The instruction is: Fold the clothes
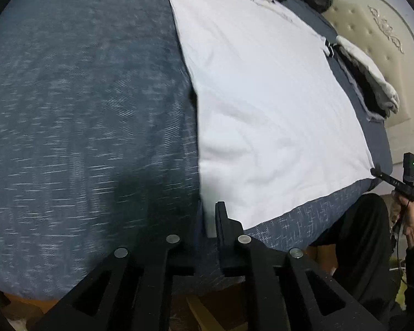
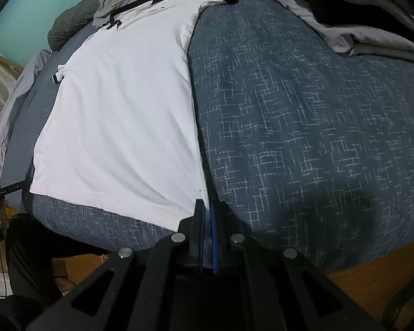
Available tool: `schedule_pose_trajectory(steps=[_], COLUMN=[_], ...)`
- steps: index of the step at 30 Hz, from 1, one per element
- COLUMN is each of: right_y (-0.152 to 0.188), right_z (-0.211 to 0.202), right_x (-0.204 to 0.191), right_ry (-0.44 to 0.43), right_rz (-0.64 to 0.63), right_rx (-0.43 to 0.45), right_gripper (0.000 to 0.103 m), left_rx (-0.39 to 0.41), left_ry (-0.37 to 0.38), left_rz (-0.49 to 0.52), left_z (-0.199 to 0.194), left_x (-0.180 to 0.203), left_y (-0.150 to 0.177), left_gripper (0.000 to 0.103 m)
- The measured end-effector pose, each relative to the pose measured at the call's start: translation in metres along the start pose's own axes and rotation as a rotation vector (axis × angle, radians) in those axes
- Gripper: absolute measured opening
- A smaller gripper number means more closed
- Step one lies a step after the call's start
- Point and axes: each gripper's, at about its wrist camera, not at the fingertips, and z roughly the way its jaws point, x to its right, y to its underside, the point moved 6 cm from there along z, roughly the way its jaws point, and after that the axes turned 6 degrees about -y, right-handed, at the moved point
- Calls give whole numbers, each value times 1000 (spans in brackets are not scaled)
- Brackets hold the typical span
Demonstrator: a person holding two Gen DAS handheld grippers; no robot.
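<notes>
Blue-flecked bed cover (image 2: 303,115) spans both views; white shirt (image 2: 124,110) lies flat on it. Grey clothes (image 2: 367,27) heap beyond the shirt. Left gripper (image 1: 207,220) slightly parted at the shirt's hem corner; right gripper (image 2: 207,212) clenched at the opposite corner.

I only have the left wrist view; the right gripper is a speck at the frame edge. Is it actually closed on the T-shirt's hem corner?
Observer: Yes. The right gripper has its jaws closed at the near hem corner of the white T-shirt, and the cloth appears pinched between them.
Operator: My view cuts off the far end of the shirt. Is anything lying on it there?
Observer: A crumpled grey garment overlaps the T-shirt's neck end, so that end is not free.
</notes>
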Motion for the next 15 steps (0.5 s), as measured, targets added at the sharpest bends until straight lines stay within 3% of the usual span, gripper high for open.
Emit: schedule_pose_trajectory(steps=[1,7,9,15], right_y=[0,-3,-4,-11], right_z=[0,0,0,-2], right_x=[0,4,5,5], right_ry=[-2,-18,-21,-23], right_rz=[2,14,17,14], right_rx=[0,3,3,22], right_gripper=[4,4,4,4], left_rx=[-8,-16,-21,10], left_ry=[0,20,5,-25], left_rz=[-4,-12,20,67], left_z=[3,11,11,-3], left_x=[1,4,6,12], left_y=[-2,-2,-1,-2], left_gripper=[20,20,5,3])
